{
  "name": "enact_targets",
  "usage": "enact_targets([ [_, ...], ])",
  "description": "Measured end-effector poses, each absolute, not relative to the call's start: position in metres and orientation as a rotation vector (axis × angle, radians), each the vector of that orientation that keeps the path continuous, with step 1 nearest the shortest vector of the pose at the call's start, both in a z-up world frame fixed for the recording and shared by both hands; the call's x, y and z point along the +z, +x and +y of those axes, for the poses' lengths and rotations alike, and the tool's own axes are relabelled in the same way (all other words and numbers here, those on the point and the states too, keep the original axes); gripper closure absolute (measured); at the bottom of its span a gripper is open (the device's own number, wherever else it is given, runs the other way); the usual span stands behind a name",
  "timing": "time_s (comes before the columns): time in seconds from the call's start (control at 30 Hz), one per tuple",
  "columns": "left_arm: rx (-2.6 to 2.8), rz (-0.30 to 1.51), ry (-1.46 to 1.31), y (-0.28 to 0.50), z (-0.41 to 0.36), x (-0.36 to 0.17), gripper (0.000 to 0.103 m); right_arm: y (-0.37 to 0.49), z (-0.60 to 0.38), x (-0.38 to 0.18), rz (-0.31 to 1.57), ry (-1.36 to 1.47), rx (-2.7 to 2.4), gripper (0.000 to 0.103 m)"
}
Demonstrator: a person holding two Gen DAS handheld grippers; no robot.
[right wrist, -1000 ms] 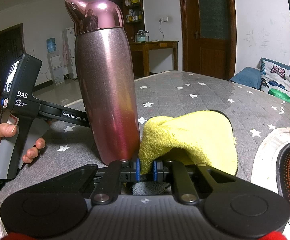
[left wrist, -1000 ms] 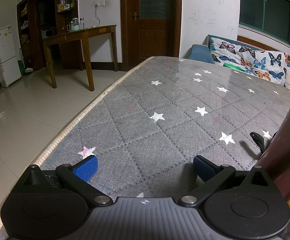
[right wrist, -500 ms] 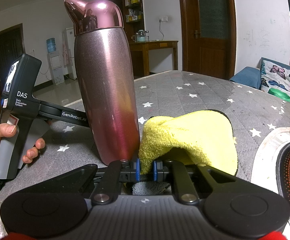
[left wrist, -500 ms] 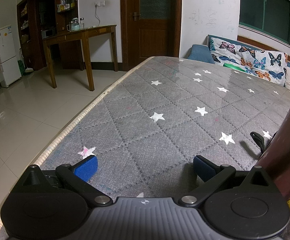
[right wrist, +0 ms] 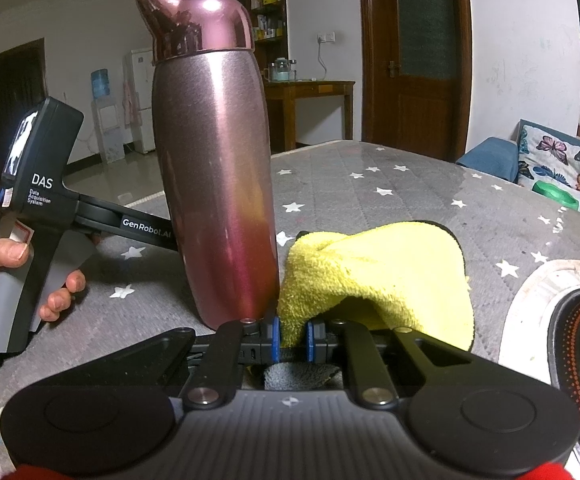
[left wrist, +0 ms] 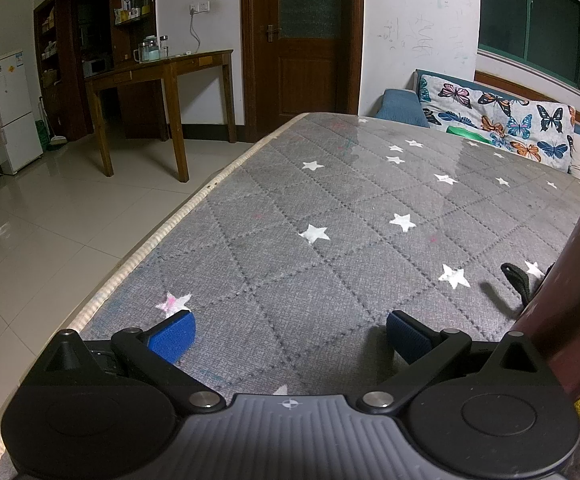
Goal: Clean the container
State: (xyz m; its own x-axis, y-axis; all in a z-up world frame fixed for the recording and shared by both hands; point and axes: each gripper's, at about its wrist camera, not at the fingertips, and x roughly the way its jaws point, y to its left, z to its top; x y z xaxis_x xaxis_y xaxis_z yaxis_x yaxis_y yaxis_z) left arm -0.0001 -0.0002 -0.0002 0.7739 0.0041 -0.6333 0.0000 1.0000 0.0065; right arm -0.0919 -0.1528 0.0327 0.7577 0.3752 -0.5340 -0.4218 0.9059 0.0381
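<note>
A tall pink metal bottle (right wrist: 218,184) with a shiny cap stands upright on the grey star-patterned mat (right wrist: 390,200). My right gripper (right wrist: 292,338) is shut on a yellow cloth (right wrist: 374,272) that lies just right of the bottle's base. My left gripper (left wrist: 288,334) is open and empty, low over the mat, with the bottle's side (left wrist: 570,280) at the right edge of its view. The left gripper's body (right wrist: 38,216), held in a hand, also shows in the right wrist view behind the bottle.
A round black-and-orange cooktop (right wrist: 578,344) sits at the right. A green object (right wrist: 554,194) and butterfly cushions (left wrist: 498,120) lie at the far side. The mat's left edge (left wrist: 162,232) drops to a tiled floor. A black strap (left wrist: 518,280) lies by the bottle.
</note>
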Motion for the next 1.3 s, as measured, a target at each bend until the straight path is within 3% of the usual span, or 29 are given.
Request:
enact_targets([
  [1.3,-0.005,0.711,0.015,-0.003,0.001,0.000,0.000,-0.108,-0.117,0.032,0.523,-0.174,0.424,0.091],
])
